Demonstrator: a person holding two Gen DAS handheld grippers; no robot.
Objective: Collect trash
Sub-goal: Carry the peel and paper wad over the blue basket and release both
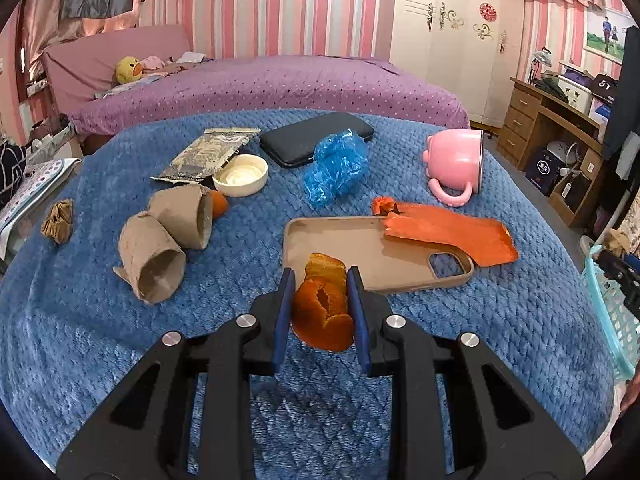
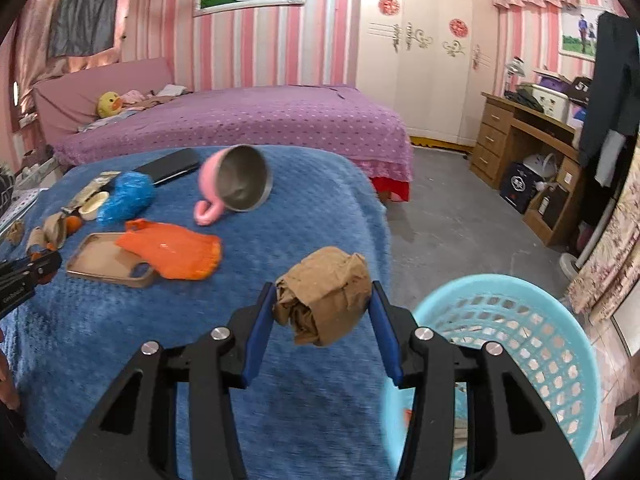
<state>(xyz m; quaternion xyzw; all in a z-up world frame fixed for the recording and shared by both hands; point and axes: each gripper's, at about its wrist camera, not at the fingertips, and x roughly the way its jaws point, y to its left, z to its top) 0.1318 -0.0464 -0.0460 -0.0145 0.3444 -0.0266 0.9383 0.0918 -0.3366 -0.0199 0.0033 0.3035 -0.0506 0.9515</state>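
While both tools are loaded at once, the risks split between them. The right tool (image 2: 322, 312) grips a crumpled brown paper wad (image 2: 326, 294) between its blue pads, hanging over the edge of the blue blanket (image 2: 120, 360), with the turquoise basket (image 2: 520, 292) at about four o'clock from it — near, but not under it. If the pads let go here, I'd judge the wad lands on the blanket edge or rolls to the floor instead of into the basket. The wad also bulges past the pads, so the hold may be only on loose folds that could slip.

The left tool (image 1: 320, 304) is closed on a curl of orange peel (image 1: 324, 312), raised just above the blanket, right at the six o'clock rim of the tan phone case (image 1: 360, 248). Peel is soft and can tear; a piece could drop back onto the case.

The surface carries things that are not rubbish: the phone case, a dark phone (image 1: 316, 138) at twelve o'clock, a pink mug (image 1: 456, 160) on its side at two o'clock. An orange wrapper (image 1: 452, 228) lies partly on the case — pulling it could drag the case along. Two cardboard tubes (image 1: 168, 240) sit at ten o'clock, touching; lifting one may roll the other.
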